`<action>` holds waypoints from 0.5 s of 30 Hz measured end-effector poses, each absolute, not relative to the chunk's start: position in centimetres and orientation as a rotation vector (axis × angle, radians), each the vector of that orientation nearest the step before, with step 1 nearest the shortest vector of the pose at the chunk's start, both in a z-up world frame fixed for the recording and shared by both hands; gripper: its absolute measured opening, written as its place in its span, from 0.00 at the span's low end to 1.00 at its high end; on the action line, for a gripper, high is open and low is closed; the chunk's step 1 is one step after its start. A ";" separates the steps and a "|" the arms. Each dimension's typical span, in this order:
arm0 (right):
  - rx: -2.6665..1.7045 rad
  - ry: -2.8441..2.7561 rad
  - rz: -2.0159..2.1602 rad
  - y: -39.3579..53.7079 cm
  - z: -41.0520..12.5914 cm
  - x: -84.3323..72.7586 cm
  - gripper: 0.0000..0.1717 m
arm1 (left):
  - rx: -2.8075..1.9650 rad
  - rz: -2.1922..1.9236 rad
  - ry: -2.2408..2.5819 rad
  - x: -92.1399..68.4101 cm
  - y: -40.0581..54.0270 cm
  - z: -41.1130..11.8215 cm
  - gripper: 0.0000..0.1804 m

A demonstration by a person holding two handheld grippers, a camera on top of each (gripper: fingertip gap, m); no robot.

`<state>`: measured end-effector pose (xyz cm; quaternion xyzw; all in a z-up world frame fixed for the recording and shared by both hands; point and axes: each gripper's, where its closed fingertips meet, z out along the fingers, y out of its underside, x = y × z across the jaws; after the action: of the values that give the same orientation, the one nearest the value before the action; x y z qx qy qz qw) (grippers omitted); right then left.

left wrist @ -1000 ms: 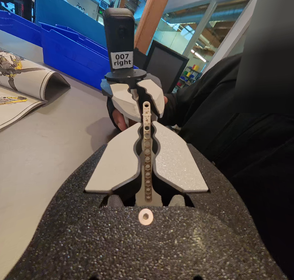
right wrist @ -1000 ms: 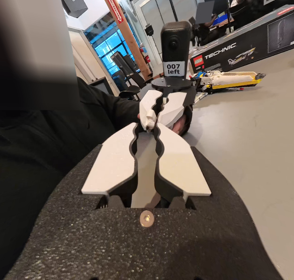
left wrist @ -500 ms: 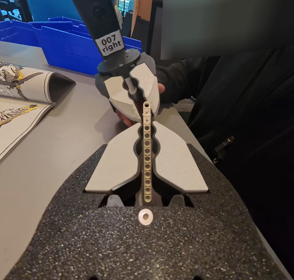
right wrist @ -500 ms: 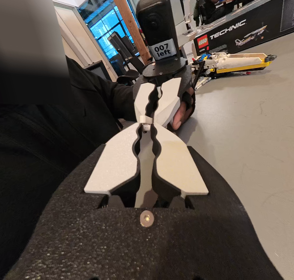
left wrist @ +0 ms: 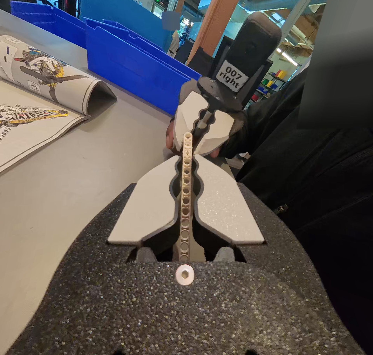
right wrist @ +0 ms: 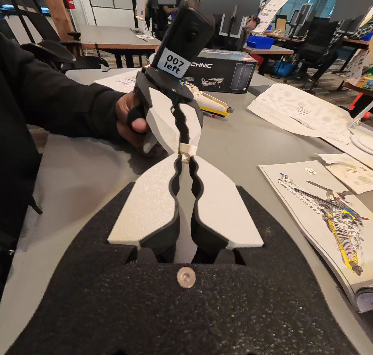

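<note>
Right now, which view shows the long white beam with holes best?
Left wrist view: the beam runs lengthwise between the left gripper fingers, its row of holes facing the camera. The right wrist view shows only its end, edge-on at the tips of both grippers, with the right gripper closed on a small piece there.

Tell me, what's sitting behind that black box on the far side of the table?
Behind the black box stand desks, office chairs and a blue bin. Whatever lies directly behind it on the table is hidden.
</note>
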<state>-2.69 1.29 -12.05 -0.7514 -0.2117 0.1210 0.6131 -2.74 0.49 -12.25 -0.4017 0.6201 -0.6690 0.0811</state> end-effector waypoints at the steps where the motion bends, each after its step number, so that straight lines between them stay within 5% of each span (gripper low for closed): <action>1: -1.731 -0.484 0.299 1.3 -12.0 -2.7 0.04 | -1.206 -2.011 1.851 -2.7 0.5 -12.2 0.05; 9: -1.699 -0.353 0.776 0.7 -11.8 -3.1 0.04 | -1.190 -2.092 1.825 -3.0 0.3 -11.6 0.05; 15: -1.735 -0.512 0.268 1.0 -12.1 -2.6 0.04 | -1.220 -2.096 1.787 -2.7 0.7 -11.5 0.05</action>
<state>-2.55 1.03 -12.08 -0.7516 -0.2217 0.1163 0.6103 -2.75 0.73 -11.52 -0.4042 0.5920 -0.6943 0.0646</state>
